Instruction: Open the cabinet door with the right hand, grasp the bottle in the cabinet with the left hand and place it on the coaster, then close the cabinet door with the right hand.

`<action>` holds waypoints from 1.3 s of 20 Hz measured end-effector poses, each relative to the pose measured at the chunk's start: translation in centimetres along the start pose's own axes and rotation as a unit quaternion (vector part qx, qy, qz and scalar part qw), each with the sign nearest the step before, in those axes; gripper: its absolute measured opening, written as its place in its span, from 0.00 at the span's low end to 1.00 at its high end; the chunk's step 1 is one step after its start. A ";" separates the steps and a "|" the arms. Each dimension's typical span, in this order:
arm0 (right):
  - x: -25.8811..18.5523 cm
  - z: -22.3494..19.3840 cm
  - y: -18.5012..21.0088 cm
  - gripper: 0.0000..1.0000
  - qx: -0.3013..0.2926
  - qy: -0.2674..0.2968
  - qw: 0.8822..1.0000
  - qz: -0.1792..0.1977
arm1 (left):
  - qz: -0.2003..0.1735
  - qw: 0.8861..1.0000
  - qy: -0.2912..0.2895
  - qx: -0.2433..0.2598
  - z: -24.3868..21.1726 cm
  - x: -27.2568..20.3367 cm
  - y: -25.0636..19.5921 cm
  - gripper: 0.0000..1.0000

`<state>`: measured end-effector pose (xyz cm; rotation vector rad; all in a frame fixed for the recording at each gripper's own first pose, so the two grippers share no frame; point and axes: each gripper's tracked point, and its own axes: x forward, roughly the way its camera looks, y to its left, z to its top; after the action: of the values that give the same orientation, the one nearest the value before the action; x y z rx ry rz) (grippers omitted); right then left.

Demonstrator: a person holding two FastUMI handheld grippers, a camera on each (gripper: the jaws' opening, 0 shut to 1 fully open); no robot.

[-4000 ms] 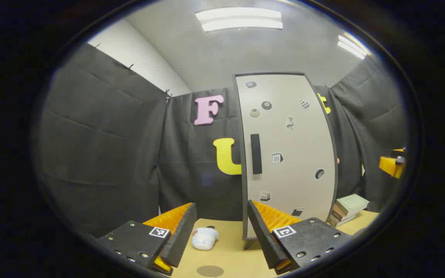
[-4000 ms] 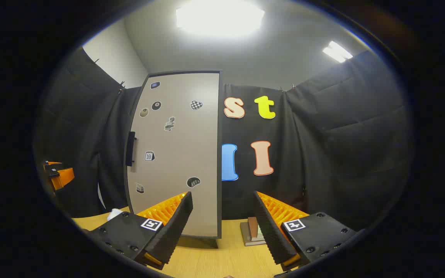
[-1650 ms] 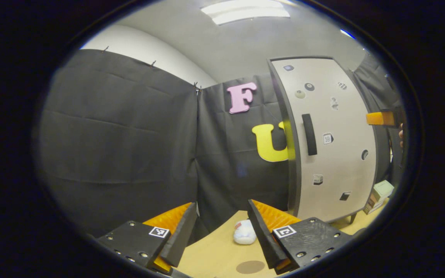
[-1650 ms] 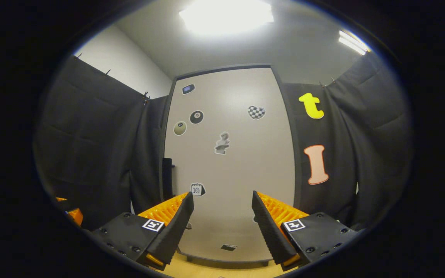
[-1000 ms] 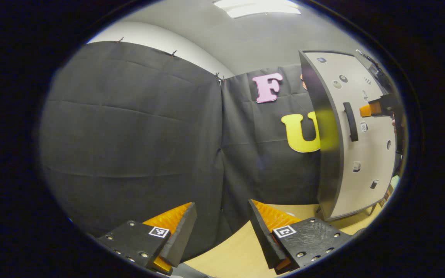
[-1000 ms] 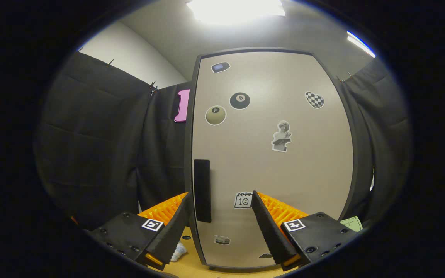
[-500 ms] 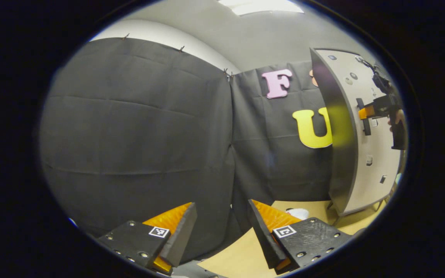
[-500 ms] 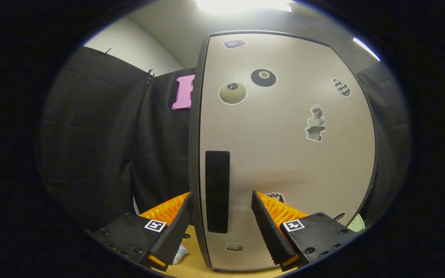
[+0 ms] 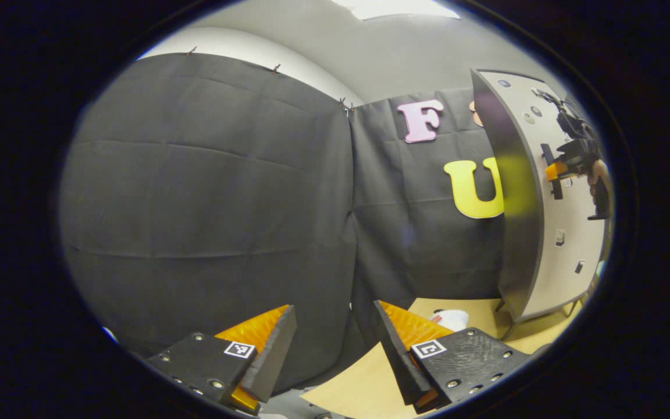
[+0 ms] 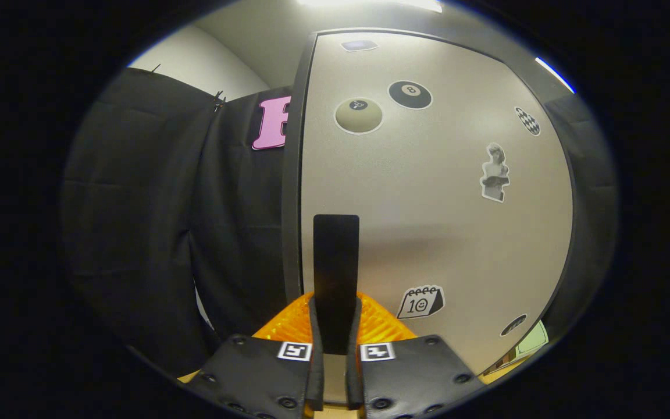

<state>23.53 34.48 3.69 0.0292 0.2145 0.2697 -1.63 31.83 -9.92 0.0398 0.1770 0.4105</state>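
right gripper [image 10: 335,326]: closed on the cabinet door handle [image 10: 335,279], one finger pressing each side of the lower part of the bar, as seen in the right gripper view.
right gripper, far sighting: in the left gripper view it sits at the handle [image 9: 549,172] on the far right, with part of a person's hand [image 9: 597,173] behind it.
left gripper [image 9: 335,343]: open, fingers wide apart with nothing between them, facing the booth wall.
cabinet door [image 10: 434,221]: beige panel in a dark frame, flush with the frame in both views; no gap can be made out.
handle: upright black bar near the door's left edge.
cabinet side panel [image 9: 512,198]: dark, turned toward the left gripper's camera.
stickers: two billiard balls [image 10: 409,94], a bust [image 10: 494,173], a calendar [image 10: 422,302] and a checkered heart [image 10: 527,120] on the door face.
bottle: inside cannot be seen with the door flush; position cannot be told.
table [image 9: 364,381]: light wood top, under the left gripper's right finger and running to the cabinet's feet.
white object [image 9: 450,319]: small and crumpled-looking, lying on the table just left of the cabinet; kind cannot be told.
green-covered item [image 10: 534,338]: low at the door's right edge, too small to identify.
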 end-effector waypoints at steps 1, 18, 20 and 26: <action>-0.3 0.0 0.0 0.16 -0.002 0.009 1.000 0.008 | -0.004 1.000 -0.002 -0.001 0.1 0.2 -0.3 0.81; -5.4 -0.4 -0.8 0.16 0.017 0.047 0.988 0.149 | -0.105 0.994 -0.030 0.004 4.1 -2.7 -11.8 0.80; -5.4 -0.4 -0.9 0.16 0.014 0.049 0.985 0.165 | -0.113 0.993 -0.035 0.011 4.7 -3.7 -13.5 0.80; -6.0 -0.4 -1.4 0.16 0.026 0.048 0.975 0.217 | -0.126 0.991 -0.044 0.016 6.3 -6.4 -17.2 0.80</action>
<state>18.12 31.56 4.43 0.1159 0.3121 0.7025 0.46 13.52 -3.96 0.0655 0.1006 0.1525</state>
